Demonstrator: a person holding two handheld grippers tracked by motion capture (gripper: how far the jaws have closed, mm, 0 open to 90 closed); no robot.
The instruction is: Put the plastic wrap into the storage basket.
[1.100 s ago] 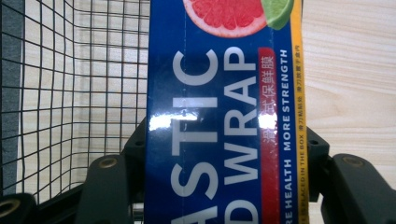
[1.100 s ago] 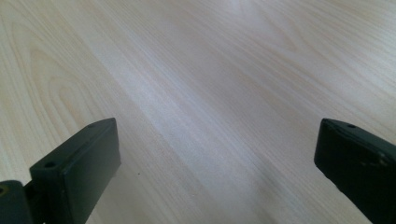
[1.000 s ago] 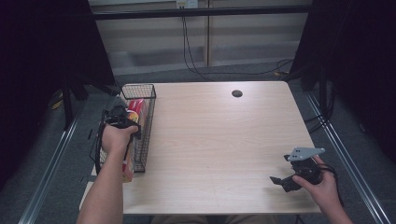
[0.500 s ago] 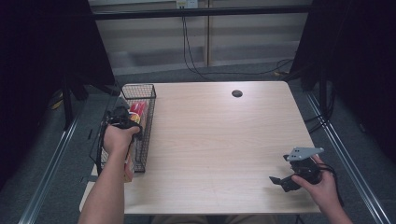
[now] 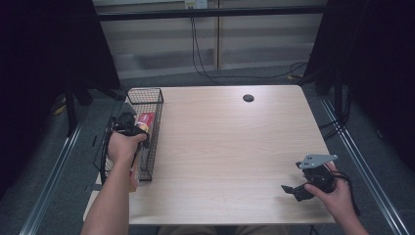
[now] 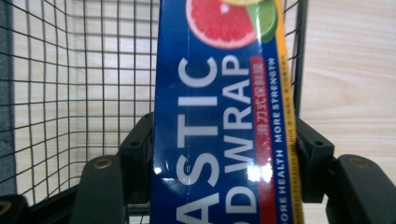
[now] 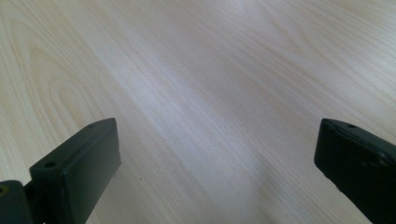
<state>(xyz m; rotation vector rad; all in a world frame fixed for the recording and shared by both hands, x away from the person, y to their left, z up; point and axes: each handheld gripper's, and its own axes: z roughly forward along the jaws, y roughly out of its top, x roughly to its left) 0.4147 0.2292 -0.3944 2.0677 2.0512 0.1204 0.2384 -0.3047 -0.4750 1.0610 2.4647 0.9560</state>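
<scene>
— At the table's (image 5: 230, 147) left edge, what was the left gripper (image 5: 128, 126) doing?

— It sat over the wire basket (image 5: 147, 95), its jaws clamped on a box (image 6: 224, 116) of plastic wrap. From the left gripper view, the black jaws pressed the box's two long sides, blue face up with white letters, a grapefruit slice and a yellow strip along one edge.

— And the box itself, where was it?

— Inside the basket, lying along its length, mesh behind it and to one side. From the high view its red end (image 5: 145, 119) showed just past the gripper. Whether it touched the basket floor I couldn't tell.

— The right gripper (image 5: 299, 190)?

— Down at the near right corner of the table, well apart from the basket, held in the right hand (image 5: 337, 193). Its jaws stood wide apart with nothing between them, just bare light wood.

— Anything else on the table?

— A small dark round grommet (image 5: 248, 98) near the far edge.
</scene>
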